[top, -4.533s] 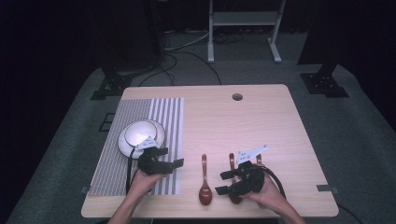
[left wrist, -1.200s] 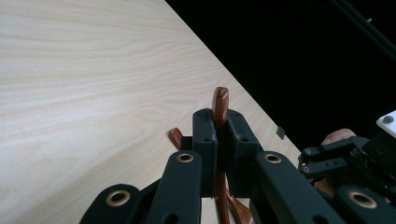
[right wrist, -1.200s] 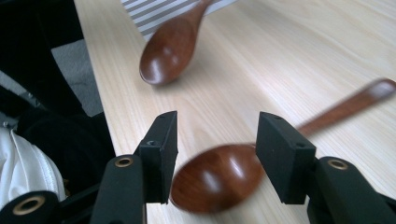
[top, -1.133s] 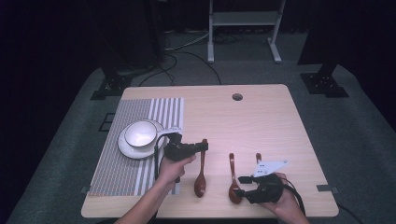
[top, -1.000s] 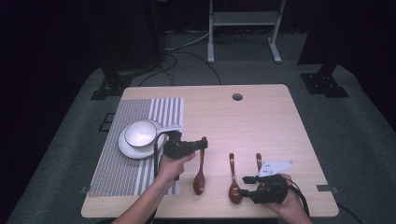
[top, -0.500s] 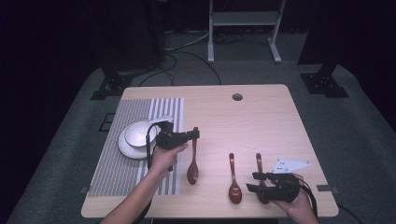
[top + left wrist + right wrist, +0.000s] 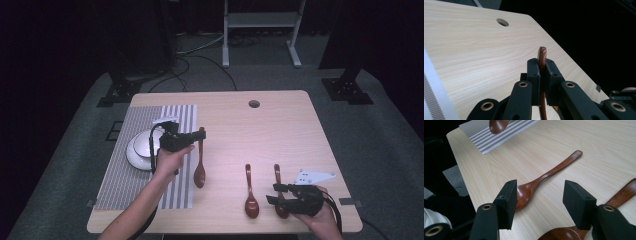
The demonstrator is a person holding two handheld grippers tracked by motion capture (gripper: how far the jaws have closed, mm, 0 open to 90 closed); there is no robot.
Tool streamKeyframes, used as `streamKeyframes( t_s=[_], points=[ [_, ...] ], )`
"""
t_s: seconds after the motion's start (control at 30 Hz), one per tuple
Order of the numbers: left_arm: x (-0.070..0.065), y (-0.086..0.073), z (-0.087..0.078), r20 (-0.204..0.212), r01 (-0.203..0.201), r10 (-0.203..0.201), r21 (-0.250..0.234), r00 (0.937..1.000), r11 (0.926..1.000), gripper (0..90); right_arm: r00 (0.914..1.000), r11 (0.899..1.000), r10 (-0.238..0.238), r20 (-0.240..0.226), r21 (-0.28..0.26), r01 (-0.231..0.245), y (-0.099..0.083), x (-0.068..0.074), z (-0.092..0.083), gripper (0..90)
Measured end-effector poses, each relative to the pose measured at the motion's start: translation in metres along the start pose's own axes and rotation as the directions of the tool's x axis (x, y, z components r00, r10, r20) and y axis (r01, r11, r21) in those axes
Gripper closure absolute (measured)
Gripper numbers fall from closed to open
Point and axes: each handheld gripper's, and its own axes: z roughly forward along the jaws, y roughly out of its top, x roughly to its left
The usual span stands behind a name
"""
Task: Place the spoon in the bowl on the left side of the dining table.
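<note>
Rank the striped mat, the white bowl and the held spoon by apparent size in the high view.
1. striped mat
2. white bowl
3. held spoon, clamped in the left gripper; lifted nearer the camera, but clearly smallest.

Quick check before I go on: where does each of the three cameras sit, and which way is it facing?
High view: above the near edge, facing forward and down on the table; forearms and both grippers show.
Left gripper view: rides the left gripper, looking along shut jaws across the table; they clamp a spoon handle.
Right gripper view: rides the right gripper, open jaws over two lying spoons.
Shared: the held spoon's bowl and the middle spoon.
</note>
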Motion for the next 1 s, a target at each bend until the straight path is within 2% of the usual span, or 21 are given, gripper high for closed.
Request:
streamKeyframes(
  t_s=[0.53,0.8,1.0],
  points=[
    [0.003,0.029,-0.015,-0.045,-0.035,0.034,-0.042,0.9984,0.9985,84.3,0.9996,1.0,0.011,0.025,-0.005,-0.01,-0.002,-0.006,-0.007,42.8],
    [0.013,0.036,-0.021,-0.077,-0.025,0.02,-0.057,0.9968,0.9981,84.3,0.9995,1.0,0.013,0.028,-0.01,-0.013,-0.003,-0.007,-0.008,42.8],
    [0.023,0.043,-0.03,-0.114,-0.016,0.008,-0.073,0.9934,0.9972,84.3,0.9994,1.0,0.016,0.03,0.001,-0.016,-0.004,-0.007,-0.007,42.8]
  ],
)
